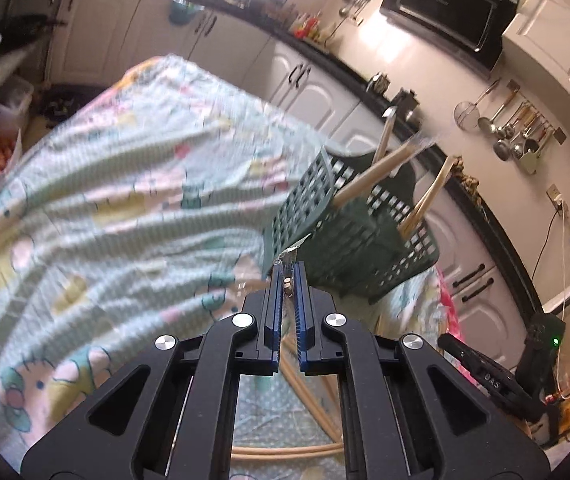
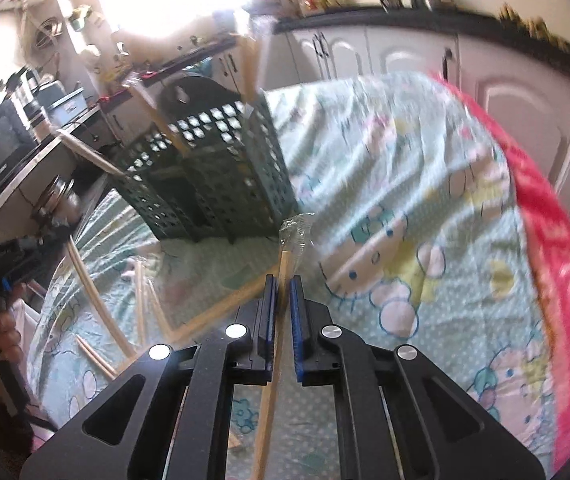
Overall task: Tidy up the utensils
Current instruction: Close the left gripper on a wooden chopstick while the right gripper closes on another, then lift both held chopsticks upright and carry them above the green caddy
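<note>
A dark green perforated utensil basket (image 1: 361, 232) stands on the patterned cloth (image 1: 105, 208), with several wrapped wooden chopstick pairs (image 1: 381, 168) sticking out of it. My left gripper (image 1: 289, 270) is shut on a wrapped chopstick pair whose plastic tip (image 1: 288, 257) pokes out, just in front of the basket. In the right wrist view the basket (image 2: 213, 176) stands ahead to the left. My right gripper (image 2: 283, 280) is shut on a wrapped chopstick pair (image 2: 281, 312) that runs between the pads, its tip toward the basket.
More chopstick pairs lie on the cloth below the left gripper (image 1: 309, 404) and left of the right gripper (image 2: 97, 304). A pink towel (image 2: 557, 240) edges the table at right. Kitchen cabinets (image 1: 317, 92) and hanging ladles (image 1: 513, 128) lie beyond.
</note>
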Tool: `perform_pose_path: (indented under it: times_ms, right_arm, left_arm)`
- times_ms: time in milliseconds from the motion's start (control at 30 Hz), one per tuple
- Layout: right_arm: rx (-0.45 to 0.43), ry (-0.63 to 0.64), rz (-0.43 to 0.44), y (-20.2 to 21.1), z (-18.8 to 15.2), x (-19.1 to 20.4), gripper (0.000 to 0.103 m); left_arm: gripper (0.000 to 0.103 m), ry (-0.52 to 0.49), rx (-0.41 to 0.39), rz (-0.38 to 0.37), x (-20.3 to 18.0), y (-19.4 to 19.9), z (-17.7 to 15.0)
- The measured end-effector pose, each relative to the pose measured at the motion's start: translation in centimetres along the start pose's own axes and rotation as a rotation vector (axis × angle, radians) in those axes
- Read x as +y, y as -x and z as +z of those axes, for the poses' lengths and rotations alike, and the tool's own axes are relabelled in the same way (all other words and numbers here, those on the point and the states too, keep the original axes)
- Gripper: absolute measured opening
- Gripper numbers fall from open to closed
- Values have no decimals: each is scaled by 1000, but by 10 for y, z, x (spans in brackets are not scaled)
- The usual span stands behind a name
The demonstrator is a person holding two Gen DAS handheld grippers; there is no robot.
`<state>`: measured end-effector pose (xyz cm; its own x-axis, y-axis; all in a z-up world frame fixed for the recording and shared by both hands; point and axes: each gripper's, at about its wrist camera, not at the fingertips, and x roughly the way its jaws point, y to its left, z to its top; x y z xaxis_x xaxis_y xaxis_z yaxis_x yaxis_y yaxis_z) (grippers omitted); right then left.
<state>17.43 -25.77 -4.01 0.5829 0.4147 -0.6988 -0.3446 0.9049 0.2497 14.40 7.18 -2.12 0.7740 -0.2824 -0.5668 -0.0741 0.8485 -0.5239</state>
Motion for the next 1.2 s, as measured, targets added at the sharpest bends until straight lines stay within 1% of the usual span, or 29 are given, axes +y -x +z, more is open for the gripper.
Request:
perform_pose_path:
  times_ms: [167,433,767,933,1200]
  right_arm:
    - [-64,81,-19,18,10,22,6]
    - [-128,161,-20,42,19,50,6]
    - [-225,209,25,73,39,74,6]
    - [-271,226,43,87,53,83,6]
    - [-349,246,60,103,79,93,6]
  left_arm:
    - [2,-28,-56,-16,-10,16,6]
    - [2,-85,-78,-54,-34,26,15]
    - [2,-169,-101,-85,-69,37,30]
    - [2,-220,-114,-108,-92,41,38]
    - [2,-277,-143,-130,-119,42,56]
